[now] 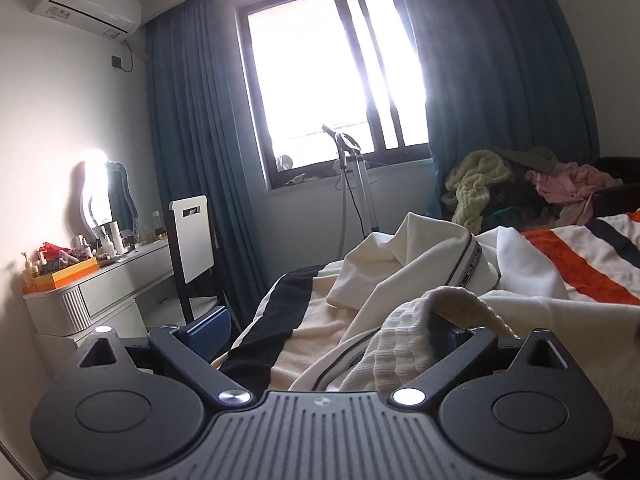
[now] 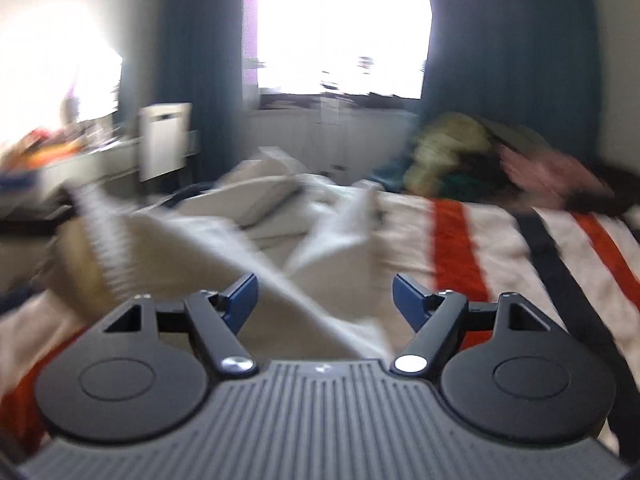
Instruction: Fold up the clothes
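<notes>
A cream-white garment [image 1: 400,272] with dark piping and a ribbed hem [image 1: 404,344] lies crumpled on the striped bed. My left gripper [image 1: 320,340] is wide open; the ribbed hem drapes over its right finger [image 1: 456,336], and its left finger [image 1: 208,328] is bare. In the blurred right wrist view the same garment [image 2: 280,220] lies ahead, with a fold running between the fingers. My right gripper [image 2: 324,300] is open just above it, holding nothing.
The bed cover [image 1: 580,256] has orange, navy and cream stripes [image 2: 480,248]. A pile of clothes [image 1: 520,188] sits at the bed's far end. A dressing table [image 1: 100,280] with bottles, a white chair [image 1: 192,240] and a garment steamer [image 1: 352,184] stand left, below the window.
</notes>
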Demonstrator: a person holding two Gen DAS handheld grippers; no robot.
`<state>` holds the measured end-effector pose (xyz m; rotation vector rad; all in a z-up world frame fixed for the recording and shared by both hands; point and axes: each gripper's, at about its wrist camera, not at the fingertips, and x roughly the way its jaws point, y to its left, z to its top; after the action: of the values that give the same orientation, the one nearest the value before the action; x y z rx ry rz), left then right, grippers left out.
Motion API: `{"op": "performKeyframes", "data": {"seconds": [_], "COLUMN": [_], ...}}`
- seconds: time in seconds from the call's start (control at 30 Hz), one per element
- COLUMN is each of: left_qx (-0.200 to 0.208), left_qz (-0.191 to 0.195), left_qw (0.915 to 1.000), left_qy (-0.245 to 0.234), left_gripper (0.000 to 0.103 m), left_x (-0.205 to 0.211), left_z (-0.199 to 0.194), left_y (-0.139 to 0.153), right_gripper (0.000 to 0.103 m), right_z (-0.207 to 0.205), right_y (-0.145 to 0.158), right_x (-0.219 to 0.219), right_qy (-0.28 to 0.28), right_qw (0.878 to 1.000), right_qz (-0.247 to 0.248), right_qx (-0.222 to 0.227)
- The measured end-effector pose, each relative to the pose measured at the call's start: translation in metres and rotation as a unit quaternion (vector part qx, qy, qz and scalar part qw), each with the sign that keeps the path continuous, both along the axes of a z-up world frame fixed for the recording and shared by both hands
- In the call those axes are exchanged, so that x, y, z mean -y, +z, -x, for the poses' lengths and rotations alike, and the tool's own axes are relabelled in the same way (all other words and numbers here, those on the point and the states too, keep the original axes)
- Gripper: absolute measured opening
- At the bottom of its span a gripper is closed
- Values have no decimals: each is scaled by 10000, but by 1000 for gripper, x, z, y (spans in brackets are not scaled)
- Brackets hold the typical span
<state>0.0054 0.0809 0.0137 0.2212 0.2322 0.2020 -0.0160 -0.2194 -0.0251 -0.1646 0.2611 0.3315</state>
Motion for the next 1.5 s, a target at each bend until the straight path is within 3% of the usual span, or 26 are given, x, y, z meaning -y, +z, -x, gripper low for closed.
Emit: {"op": "performKeyframes", "data": {"seconds": [0.07, 0.13, 0.27, 0.33, 0.5, 0.63, 0.73, 0.83, 0.9, 0.97, 1.03, 1.07, 1.13, 1.27, 1.43, 1.5], "left_qx": [13, 17, 28, 63, 102, 191, 187, 88, -16, -23, -21, -7, 55, -61, -552, -890], "left_qz": [-5, 43, 184, 303, 526, 777, 825, 695, 576, 672, 839, 900, 965, 916, 737, 775], "left_qw": [10000, 10000, 9998, 9995, 9985, 9962, 9947, 9957, 9971, 9973, 9964, 9959, 9952, 9958, 9955, 9916], "left_qy": [25, 39, 94, 83, -115, -358, -590, -608, -496, -283, -92, -8, 127, 56, -236, -535], "left_gripper": [100, 100, 100, 100, 100, 103, 103, 103, 103, 103, 103, 103, 103, 103, 103, 103], "left_x": [1, 0, -3, -5, -8, -2, 9, 22, 25, 19, 10, 7, 1, 3, 19, 25], "left_z": [2, 2, 2, 4, 8, 16, 20, 21, 20, 19, 18, 18, 20, 19, 13, 10], "left_y": [1, 1, 3, 5, 10, 11, 10, 4, -1, -1, 0, 1, 3, 2, -11, -18], "right_gripper": [75, 75, 75, 75, 75, 85, 86, 86, 86, 86, 86, 86, 86, 86, 86, 86], "right_z": [20, 36, 35, 26, 10, 18, 11, -14, -31, -47, -63, -64, -49, -31, -19, -14], "right_y": [-8, -20, -44, -47, -10, 25, 41, 31, 16, 1, -15, -16, -15, 2, 18, 25], "right_x": [-28, -54, -84, -83, -38, 5, 34, 59, 69, 79, 89, 94, 97, 88, 101, 106], "right_qy": [616, 1095, 953, 510, -509, -1290, -1692, -1868, -1943, -2000, -2039, -1948, -1792, -1974, -2291, -2413], "right_qw": [9954, 9833, 9678, 9646, 9814, 9769, 9784, 9820, 9755, 9607, 9375, 9293, 9311, 9487, 9494, 9478], "right_qz": [643, 1260, 2209, 2458, 1677, 1136, 494, -274, -702, -1117, -1522, -1827, -2056, -1770, -1925, -1983], "right_qx": [366, 718, 739, 807, 782, 1268, 1079, 59, -755, -1570, -2373, -2552, -2423, -1724, -955, -646]}}
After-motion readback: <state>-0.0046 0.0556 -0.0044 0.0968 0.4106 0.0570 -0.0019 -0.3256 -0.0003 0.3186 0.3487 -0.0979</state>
